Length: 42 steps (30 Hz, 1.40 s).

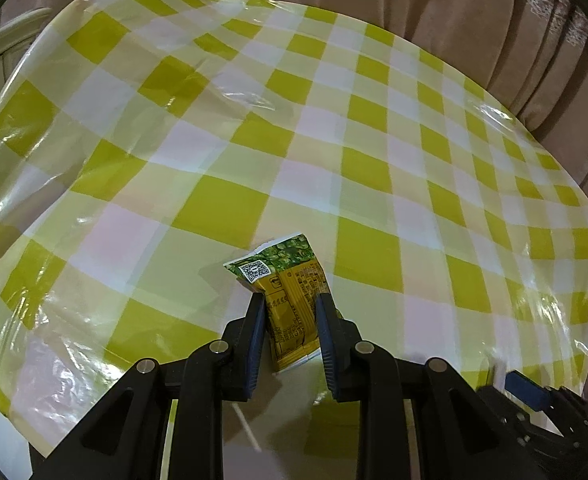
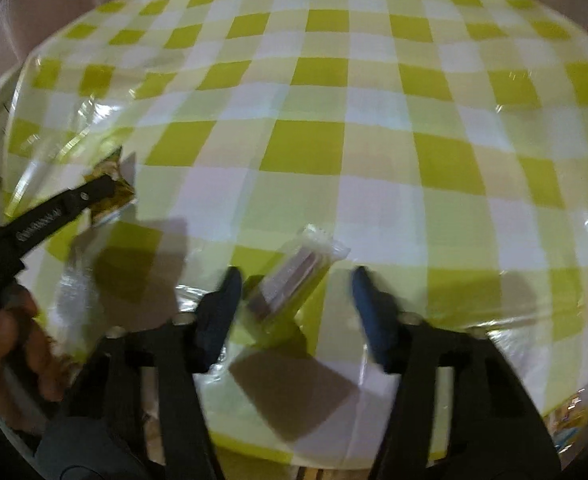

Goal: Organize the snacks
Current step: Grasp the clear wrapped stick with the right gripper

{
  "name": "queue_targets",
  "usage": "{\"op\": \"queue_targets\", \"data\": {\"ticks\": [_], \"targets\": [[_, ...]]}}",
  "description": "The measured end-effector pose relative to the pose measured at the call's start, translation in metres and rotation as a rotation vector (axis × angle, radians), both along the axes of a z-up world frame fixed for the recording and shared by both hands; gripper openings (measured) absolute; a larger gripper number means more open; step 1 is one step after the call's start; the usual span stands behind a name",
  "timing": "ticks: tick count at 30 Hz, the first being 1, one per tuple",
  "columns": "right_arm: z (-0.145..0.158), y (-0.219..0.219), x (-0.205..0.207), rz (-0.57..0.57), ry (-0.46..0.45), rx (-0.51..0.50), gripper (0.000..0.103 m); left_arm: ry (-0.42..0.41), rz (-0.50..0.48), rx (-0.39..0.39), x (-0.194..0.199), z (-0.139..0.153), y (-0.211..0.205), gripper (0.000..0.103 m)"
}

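We read no words anywhere; the yellow-green snack packet (image 1: pixel 290 300) carries a QR code and small printed lines, too fine for us to make out.

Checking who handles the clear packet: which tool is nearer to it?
Right. The right tool stands open around the clear packet; the left tool is off to its side, gripping the yellow-green packet.

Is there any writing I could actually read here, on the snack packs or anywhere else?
Yellow and green snack packet: a QR code and rows of small dark print, too small to read.
Clear-wrapped snack bar: blurred, no lettering readable.
Left tool: pale raised lettering on its side, too blurred to read.
Checked tablecloth: no text.
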State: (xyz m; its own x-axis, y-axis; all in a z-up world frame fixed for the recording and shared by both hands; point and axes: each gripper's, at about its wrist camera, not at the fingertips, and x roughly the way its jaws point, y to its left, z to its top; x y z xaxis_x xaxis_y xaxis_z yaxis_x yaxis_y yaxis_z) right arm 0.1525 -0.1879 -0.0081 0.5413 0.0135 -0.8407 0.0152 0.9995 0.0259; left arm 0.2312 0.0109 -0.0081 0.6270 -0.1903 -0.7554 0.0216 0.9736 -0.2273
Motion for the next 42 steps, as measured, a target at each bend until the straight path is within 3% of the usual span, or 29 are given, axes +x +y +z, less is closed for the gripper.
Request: {"op": "queue_targets", "data": {"ticks": [2,4,10,15,20,23,25,27,29,34,37,39,42], "targets": [[0.000,0.000,-0.006,0.007,-0.020,-0.043,0.028,0.002,-0.010,-0.006,-0.002,0.000,-0.004,0.026],[0.000,-0.004,-0.009,0.018,-0.025,-0.028,0.019,0.003,-0.027,-0.016,-0.005,-0.001,-0.011,0.026],[0.007,-0.030,-0.024,0.008,-0.045,0.069,0.017,-0.012,-0.082,-0.028,-0.017,0.006,-0.035,0.024],[0.020,-0.054,-0.042,-0.043,-0.078,0.089,0.017,-0.030,-0.162,-0.027,-0.033,0.013,-0.069,0.006],[0.025,-0.080,-0.060,-0.092,-0.083,0.109,0.017,-0.016,-0.233,-0.015,-0.046,0.010,-0.097,0.006],[0.027,-0.096,-0.073,-0.121,-0.085,0.113,0.017,-0.014,-0.205,-0.025,-0.047,0.011,-0.091,0.010],[0.029,-0.105,-0.081,-0.136,-0.091,0.117,0.017,0.002,-0.181,-0.044,-0.043,0.008,-0.084,0.023],[0.033,-0.112,-0.090,-0.145,-0.098,0.106,0.017,0.012,-0.202,-0.039,-0.039,0.006,-0.085,0.056],[0.034,-0.121,-0.100,-0.156,-0.100,0.097,0.017,0.008,-0.255,0.006,-0.037,0.008,-0.091,0.063],[0.037,-0.152,-0.127,-0.223,-0.105,0.063,0.017,0.075,-0.233,-0.029,-0.033,0.005,-0.102,0.063],[0.036,-0.171,-0.142,-0.269,-0.094,0.045,0.017,0.093,-0.244,0.059,-0.025,-0.001,-0.126,0.062],[0.036,-0.182,-0.150,-0.292,-0.089,0.038,0.017,0.083,-0.239,0.135,-0.023,-0.005,-0.137,0.045],[0.036,-0.193,-0.162,-0.319,-0.085,0.028,0.017,0.064,-0.257,0.192,-0.027,-0.006,-0.145,0.042]]}}
